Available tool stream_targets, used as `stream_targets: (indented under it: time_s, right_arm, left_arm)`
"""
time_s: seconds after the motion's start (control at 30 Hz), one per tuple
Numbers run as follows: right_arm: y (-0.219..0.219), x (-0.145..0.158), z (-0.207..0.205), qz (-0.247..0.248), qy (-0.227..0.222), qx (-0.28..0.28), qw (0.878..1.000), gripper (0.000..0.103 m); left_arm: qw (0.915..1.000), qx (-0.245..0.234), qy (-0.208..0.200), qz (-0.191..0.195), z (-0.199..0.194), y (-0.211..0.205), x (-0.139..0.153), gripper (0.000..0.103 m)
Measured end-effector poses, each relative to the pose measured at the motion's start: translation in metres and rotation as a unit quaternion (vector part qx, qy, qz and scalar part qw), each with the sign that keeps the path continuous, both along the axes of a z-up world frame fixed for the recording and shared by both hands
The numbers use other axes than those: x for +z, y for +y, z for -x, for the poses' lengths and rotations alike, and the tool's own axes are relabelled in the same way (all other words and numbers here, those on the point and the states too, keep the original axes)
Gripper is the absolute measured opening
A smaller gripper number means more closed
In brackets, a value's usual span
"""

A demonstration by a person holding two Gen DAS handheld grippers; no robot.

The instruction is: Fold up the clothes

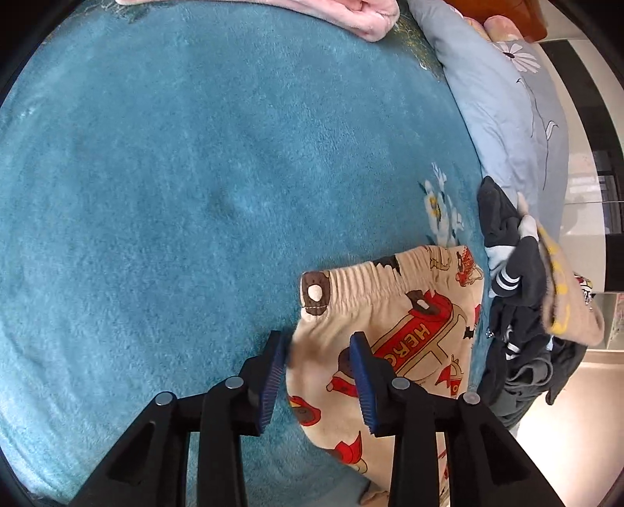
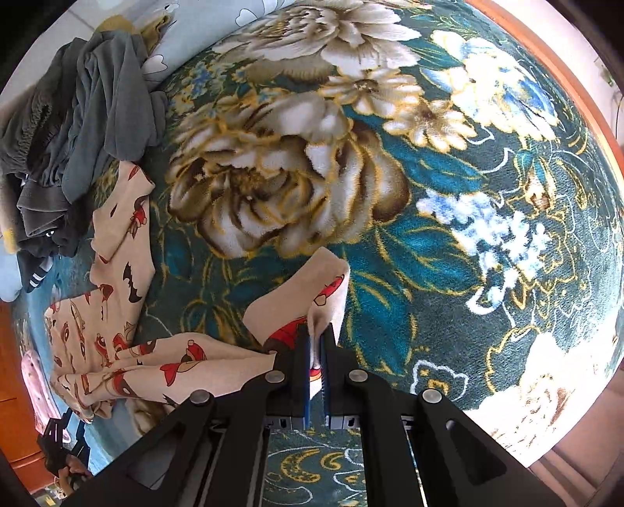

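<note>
Left tongs (image 1: 318, 374) released over pants (image 1: 394, 343) waistband, right tongs (image 2: 316, 351) clenched on pant fabric, probably a leg end, blanket (image 1: 175, 175) beneath

- One beige cartoon-print pyjama trousers (image 1: 394, 331), lower right.
- One heap of dark grey clothes (image 2: 78, 117), upper left.
- One pink plush garment (image 1: 351, 15), top edge.
- One teal floral blanket (image 2: 429, 175).
- Two grippers: left gripper (image 1: 319, 374), right gripper (image 2: 316, 351).

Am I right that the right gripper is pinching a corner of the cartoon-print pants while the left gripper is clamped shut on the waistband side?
Not quite. The right gripper is indeed shut on a corner of the cartoon-print pants, but the left gripper is open: the left wrist view shows its pads spread apart with the pants' edge lying loose between them.
</note>
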State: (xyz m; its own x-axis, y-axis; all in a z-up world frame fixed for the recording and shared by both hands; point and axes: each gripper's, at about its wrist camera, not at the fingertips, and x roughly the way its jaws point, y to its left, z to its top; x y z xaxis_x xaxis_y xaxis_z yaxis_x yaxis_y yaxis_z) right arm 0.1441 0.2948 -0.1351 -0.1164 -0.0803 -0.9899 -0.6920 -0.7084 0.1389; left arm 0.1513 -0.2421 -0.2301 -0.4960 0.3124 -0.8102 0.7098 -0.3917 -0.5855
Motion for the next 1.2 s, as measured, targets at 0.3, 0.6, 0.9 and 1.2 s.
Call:
stream_targets:
  time_s: [0.3, 0.6, 0.9, 1.2]
  right_arm:
    - [0.004, 0.015, 0.009, 0.006, 0.046, -0.015, 0.999, 0.004]
    - [-0.011, 0.045, -0.006, 0.001, 0.111, 0.023, 0.994, 0.004]
    - [-0.014, -0.059, -0.063, 0.071, -0.002, -0.023, 0.997, 0.005]
    - [0.012, -0.021, -0.043, -0.013, 0.019, -0.004, 1.000, 0.019]
  left_arm:
    - [0.9866, 0.028, 0.156, 0.038, -0.014, -0.011, 0.050, 0.002]
    - [0.9829, 0.041, 0.094, 0.153, -0.033, -0.014, 0.079, 0.003]
    - [0.9842, 0.048, 0.013, 0.170, -0.041, -0.016, 0.064, 0.003]
    - [0.9874, 0.068, -0.009, 0.142, -0.049, -0.020, 0.055, 0.003]
